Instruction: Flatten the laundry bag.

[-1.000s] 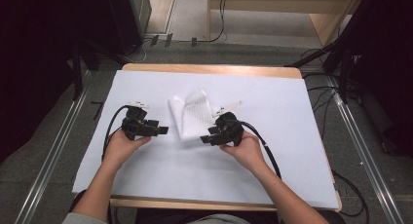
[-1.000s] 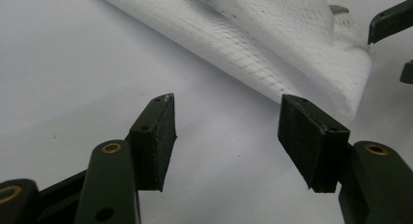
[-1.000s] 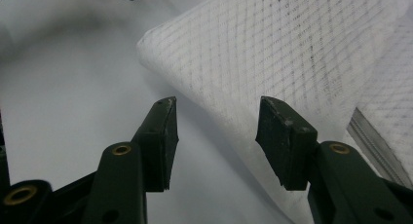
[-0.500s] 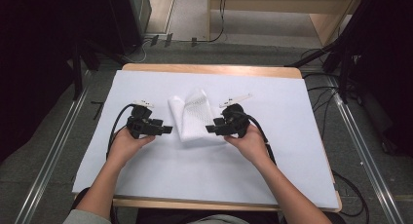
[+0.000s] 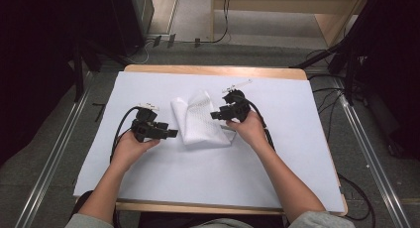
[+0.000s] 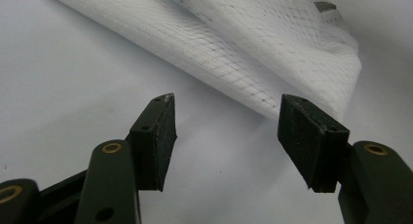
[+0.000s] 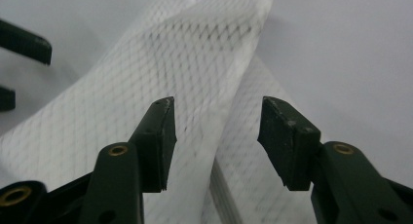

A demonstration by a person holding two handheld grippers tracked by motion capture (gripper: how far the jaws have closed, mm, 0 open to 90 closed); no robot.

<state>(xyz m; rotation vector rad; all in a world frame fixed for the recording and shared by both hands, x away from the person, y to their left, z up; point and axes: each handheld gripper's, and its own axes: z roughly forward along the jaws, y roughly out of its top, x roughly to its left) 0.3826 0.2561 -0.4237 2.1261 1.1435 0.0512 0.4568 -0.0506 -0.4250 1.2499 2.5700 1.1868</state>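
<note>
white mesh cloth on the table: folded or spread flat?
Folded. The white mesh cloth lies in overlapping layers, one flap doubled over another.

You have a white mesh bag [image 5: 200, 120] lying folded and rumpled, mid-table, between your two hands.

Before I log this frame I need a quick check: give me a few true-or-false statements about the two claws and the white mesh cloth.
1. The left claw is open. True.
2. The right claw is shut on the mesh cloth. False: its jaws stand apart over the cloth.
3. The cloth lies on the white table cover. True.
4. The cloth lies spread out flat in one layer. False: it is folded, with layers overlapping.
5. The cloth lies between the two claws in the high view. True.
</note>
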